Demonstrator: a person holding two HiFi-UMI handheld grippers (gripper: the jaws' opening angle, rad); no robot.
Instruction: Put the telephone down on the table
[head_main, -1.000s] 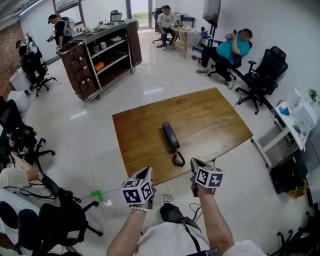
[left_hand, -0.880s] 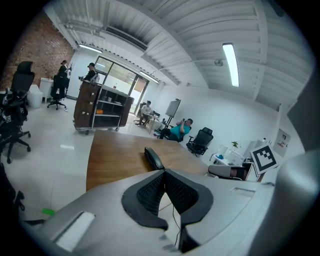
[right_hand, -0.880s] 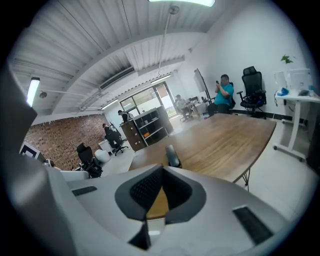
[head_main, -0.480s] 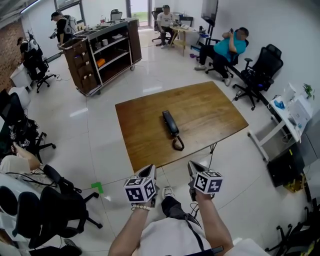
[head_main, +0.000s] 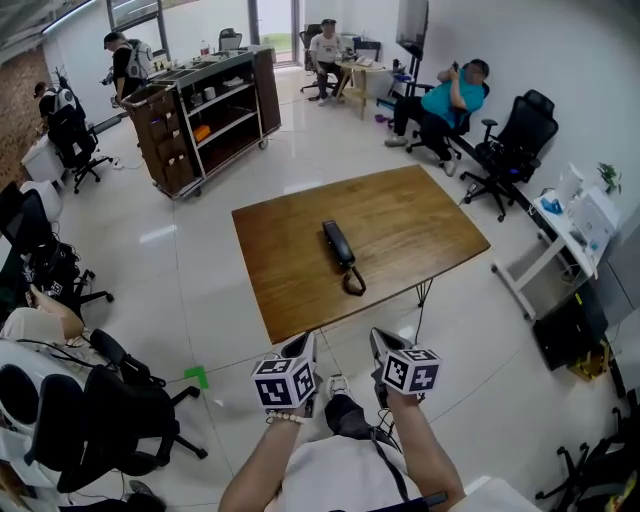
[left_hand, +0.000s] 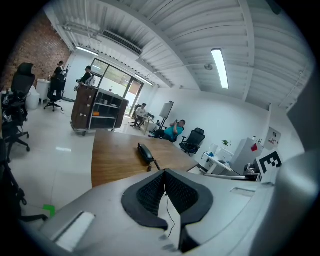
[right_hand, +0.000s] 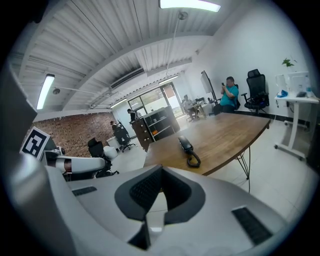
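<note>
Telephone (head_main: 340, 246) lies flat on the wooden table (head_main: 420, 215), approx. centre of the head view, long axis running top-to-bottom in frame. Its coiled cord (head_main: 352, 283) is curled at the lower end. It's well inside every edge, so by my read the put-down itself is done.

Left gripper (head_main: 303, 347) and right gripper (head_main: 378, 340) sit at lower centre of frame, below the table's near edge, well apart from the phone. Both are clenched on nothing: each gripper view shows pads pressed together w/ no object between.

What's left, imo, is a clean finish:
- Hold both grippers clear, no swing across the table.
- Nothing near the cord loop; a snag there could drag the handset toward the edge.
- No re-grip needed, since it looks stable.

Writing: none legible.
- Marker cubes (head_main: 283, 383) carry only black-and-white squares.
- No brand visible on the phone.
- Red patch (left_hand: 254, 148) on a white unit (left_hand: 245, 152), right side of left gripper view, is too small to read.
</note>
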